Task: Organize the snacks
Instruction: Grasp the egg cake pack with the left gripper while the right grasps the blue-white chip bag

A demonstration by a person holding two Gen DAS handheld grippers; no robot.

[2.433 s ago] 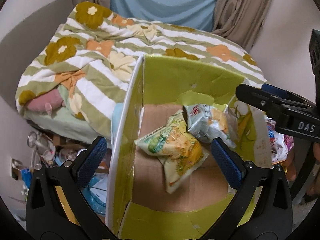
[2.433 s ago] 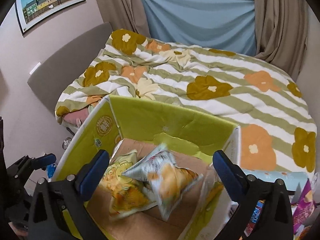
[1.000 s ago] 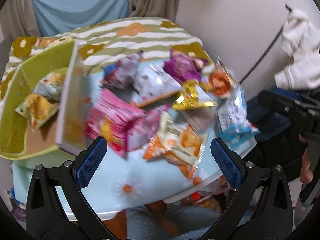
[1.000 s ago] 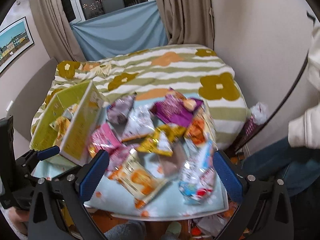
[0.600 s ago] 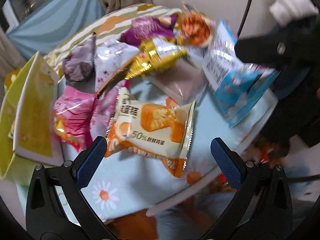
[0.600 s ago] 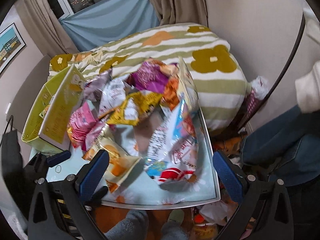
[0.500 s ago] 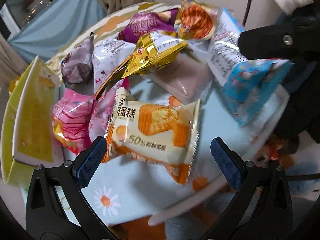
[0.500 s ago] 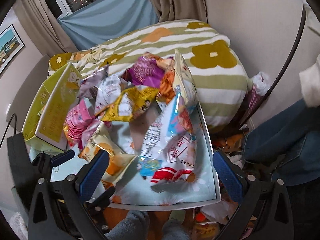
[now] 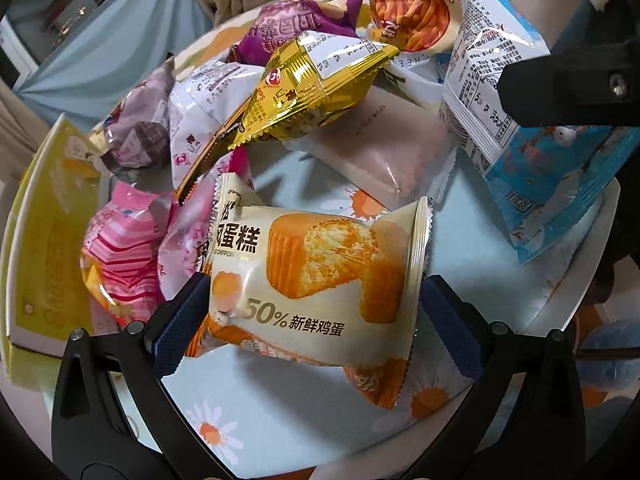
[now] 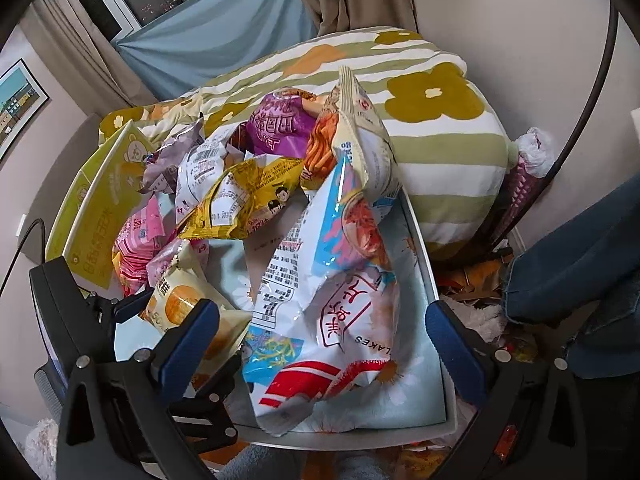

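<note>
At the far left we see the yellow-green box standing on the table with its side wall toward the pile of snacks. Just beside it lies a pink striped packet, and above that a dull purple packet and a white packet.

Our left gripper sits low over the table with its blue-padded fingers spread wide on either side of the cake packet. The left pad is at the packet's edge, but we cannot tell whether either pad presses on it. The packet lies flat on the daisy-print cloth.

Behind it a gold packet leans on the pile, with a purple bag and a bag of orange sticks further back. A plain brownish pouch lies flat in the middle of the table.

To the right, a big blue-and-white bag fills the space between the fingers of our right gripper, which stand wide apart, not closed on it. In the left view this gripper's black finger crosses in front of the bag.

A blue trouser leg shows at the far right, and a flowered quilt lies behind the table.
</note>
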